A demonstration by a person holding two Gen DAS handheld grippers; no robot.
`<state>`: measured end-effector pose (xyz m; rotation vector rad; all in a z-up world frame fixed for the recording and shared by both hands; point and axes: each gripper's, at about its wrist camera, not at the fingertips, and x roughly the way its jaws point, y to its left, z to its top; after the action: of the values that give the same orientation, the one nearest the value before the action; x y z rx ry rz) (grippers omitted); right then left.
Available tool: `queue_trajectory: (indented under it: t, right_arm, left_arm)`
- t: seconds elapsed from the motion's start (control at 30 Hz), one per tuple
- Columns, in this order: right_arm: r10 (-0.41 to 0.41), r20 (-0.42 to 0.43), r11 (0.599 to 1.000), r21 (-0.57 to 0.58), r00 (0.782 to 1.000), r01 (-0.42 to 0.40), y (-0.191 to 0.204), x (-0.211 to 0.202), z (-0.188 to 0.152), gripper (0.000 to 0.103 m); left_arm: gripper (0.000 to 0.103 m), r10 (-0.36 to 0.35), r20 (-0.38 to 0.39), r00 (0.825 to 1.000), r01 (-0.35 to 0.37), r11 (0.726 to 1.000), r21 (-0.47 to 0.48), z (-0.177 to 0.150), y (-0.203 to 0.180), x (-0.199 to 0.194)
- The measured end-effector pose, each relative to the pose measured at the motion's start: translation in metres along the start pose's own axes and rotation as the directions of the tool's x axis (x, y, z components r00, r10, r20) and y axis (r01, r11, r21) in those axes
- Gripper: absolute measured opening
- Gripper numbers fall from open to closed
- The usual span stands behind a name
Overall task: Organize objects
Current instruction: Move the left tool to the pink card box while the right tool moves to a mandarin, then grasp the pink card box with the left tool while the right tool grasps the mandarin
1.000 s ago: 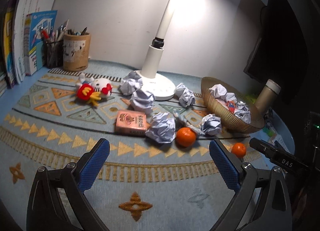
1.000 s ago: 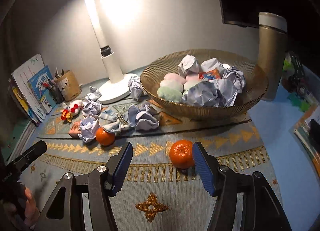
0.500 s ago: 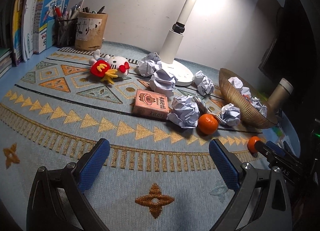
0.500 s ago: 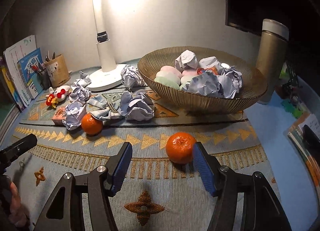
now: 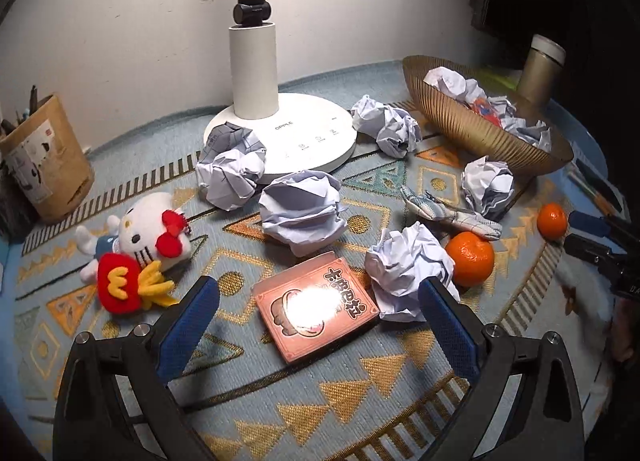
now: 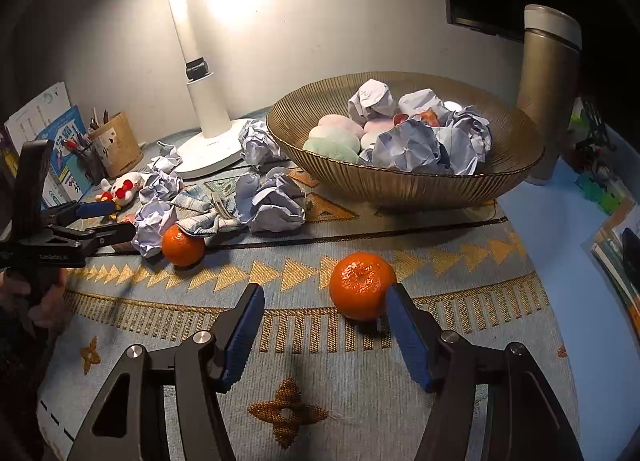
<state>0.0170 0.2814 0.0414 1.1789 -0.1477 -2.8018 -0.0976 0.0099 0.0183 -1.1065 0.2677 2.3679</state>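
**Both grippers open over a cluttered patterned mat**

The left gripper (image 5: 318, 315) stands wide open with nothing held; the pink box (image 5: 316, 307) lies flat on the patterned mat (image 5: 400, 389) between its blue pads, touched by neither, with glare on its lid; a crumpled paper ball (image 5: 404, 269) sits just beside the box at the right pad, and an orange (image 5: 470, 257) rests against that ball's far side. The right gripper (image 6: 324, 331) is about half open and grips nothing; a 2nd orange (image 6: 362, 285) sits on the mat near the front edge, just beside the right pad, though contact cannot be judged. The gold ribbed bowl (image 6: 404, 185) stands toward the mat's back right corner, holding paper balls and pastel rounded items; a tan flask (image 6: 548, 101) stands upright behind it. The white lamp (image 5: 256, 73) stands at the mat's back edge, with more paper balls around its base; a plush cat toy (image 5: 140, 241) lies near the left edge, in front of a pen holder (image 5: 44, 165). A folded cloth (image 5: 452, 215) lies between 2 paper balls.
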Motion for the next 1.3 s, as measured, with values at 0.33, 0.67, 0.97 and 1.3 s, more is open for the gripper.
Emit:
queue_trajectory:
  t: [0.33, 0.67, 0.97, 1.3]
  right_arm:
    - [0.028, -0.013, 0.997, 0.075, 1.0, -0.027, -0.016, 0.001, 0.001, 0.062]
    - [0.009, -0.008, 0.994, 0.112, 1.0, -0.008, -0.044, -0.021, 0.003, 0.064]
    - [0.01, -0.07, 0.999, 0.053, 0.998, -0.006, -0.045, -0.013, -0.003, 0.064]
    - [-0.031, -0.114, 0.999, -0.017, 0.993, 0.029, -0.022, 0.022, 0.012, 0.064]
  left_arm:
    - [0.095, -0.187, -0.08, 0.979, 0.186, 0.982, -0.018, -0.006, -0.006, 0.007]
    - [0.095, -0.165, -0.019, 0.986, 0.164, 0.986, -0.031, -0.036, -0.036, -0.043]
    - [0.069, -0.036, -0.059, 0.998, 0.029, 0.993, -0.115, -0.035, -0.024, -0.01]
    - [0.04, 0.048, -0.028, 0.998, -0.053, 0.976, -0.212, -0.042, -0.021, -0.014]
